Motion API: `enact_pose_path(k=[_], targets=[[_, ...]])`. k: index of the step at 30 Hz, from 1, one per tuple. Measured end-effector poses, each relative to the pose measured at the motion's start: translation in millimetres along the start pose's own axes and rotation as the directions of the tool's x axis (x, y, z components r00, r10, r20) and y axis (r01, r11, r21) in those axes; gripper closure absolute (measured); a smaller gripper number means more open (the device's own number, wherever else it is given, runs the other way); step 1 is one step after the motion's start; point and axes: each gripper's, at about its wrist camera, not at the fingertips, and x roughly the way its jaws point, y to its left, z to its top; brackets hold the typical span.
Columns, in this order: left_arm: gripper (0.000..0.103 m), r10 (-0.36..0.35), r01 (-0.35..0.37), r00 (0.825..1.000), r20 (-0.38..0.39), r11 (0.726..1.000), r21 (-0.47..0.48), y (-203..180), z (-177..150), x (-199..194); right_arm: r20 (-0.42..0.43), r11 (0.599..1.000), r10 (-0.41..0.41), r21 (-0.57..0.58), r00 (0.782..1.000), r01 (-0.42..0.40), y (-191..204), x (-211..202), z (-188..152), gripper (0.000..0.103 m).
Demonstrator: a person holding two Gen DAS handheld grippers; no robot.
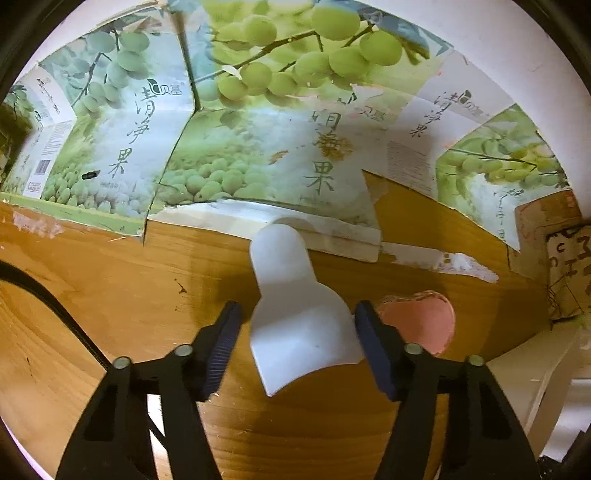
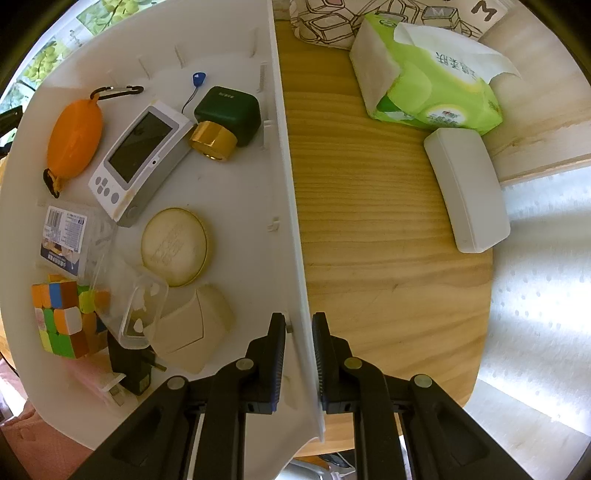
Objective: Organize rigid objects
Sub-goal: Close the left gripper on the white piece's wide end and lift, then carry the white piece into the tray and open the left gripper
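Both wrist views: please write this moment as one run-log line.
left claw: around white bottle, gap on one side | right claw: shut on white bin wall | pink heart box: on table

From my left camera I see flattened green-grape cartons (image 1: 236,122) papering the wall from nine round to three o'clock, above the wooden bench (image 1: 122,280), with a black cable (image 1: 55,306) curving in at eight o'clock. On my right camera a green tissue pack (image 2: 432,74) lies at one o'clock and a block-patterned cloth (image 2: 332,26) sits at twelve.
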Motion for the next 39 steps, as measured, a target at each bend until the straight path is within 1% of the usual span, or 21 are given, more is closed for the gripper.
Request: enact_pose_path(k=[4,9,13,20,24,29,30,35,39], targets=[[0.042,0.008,-0.008,1.000,0.007,1.000,0.022,-0.7,-3.3,-2.1,0.002,1.000,-0.004,0.003,1.000,0.004,1.2,0.0,-0.6,0.088],[0.042,0.001,-0.002,1.000,0.012,0.999,0.042,3.3,-18.8,-7.2,0.005,1.000,-0.008,0.001,1.000,0.008,2.8,-1.2,-0.8,0.087],[0.043,-0.004,0.004,1.000,-0.001,0.998,0.068,9.8,-36.0,-9.3,0.007,1.000,-0.009,-0.002,1.000,0.009,4.1,-1.8,-0.9,0.087],[0.043,0.005,-0.003,1.000,-0.031,0.996,0.090,14.5,-77.4,-19.2,0.019,1.000,-0.009,0.001,1.000,0.009,4.9,-3.9,-2.9,0.087],[0.043,0.016,-0.010,0.998,-0.053,0.994,0.107,10.5,-101.9,-25.4,0.029,1.000,-0.006,-0.003,1.000,0.007,5.5,-5.4,-5.0,0.087],[0.043,0.027,-0.018,0.997,-0.075,0.993,0.120,2.1,-137.0,-30.4,0.038,1.000,-0.005,-0.018,0.999,0.006,6.1,-6.3,-8.2,0.087],[0.043,0.027,-0.018,0.996,-0.080,0.993,0.118,-4.4,-142.9,-32.6,0.040,1.000,-0.003,-0.024,0.999,0.004,6.1,-6.5,-8.3,0.087],[0.043,0.031,-0.019,0.994,-0.103,0.993,0.121,-17.8,-184.2,-36.5,0.047,0.999,0.010,-0.049,0.999,-0.008,7.2,-8.1,-11.2,0.087],[0.043,0.040,-0.028,0.994,-0.098,0.991,0.127,-31.9,-212.4,-44.9,0.052,0.996,0.022,-0.087,0.998,-0.017,9.3,-10.0,-13.0,0.087]])
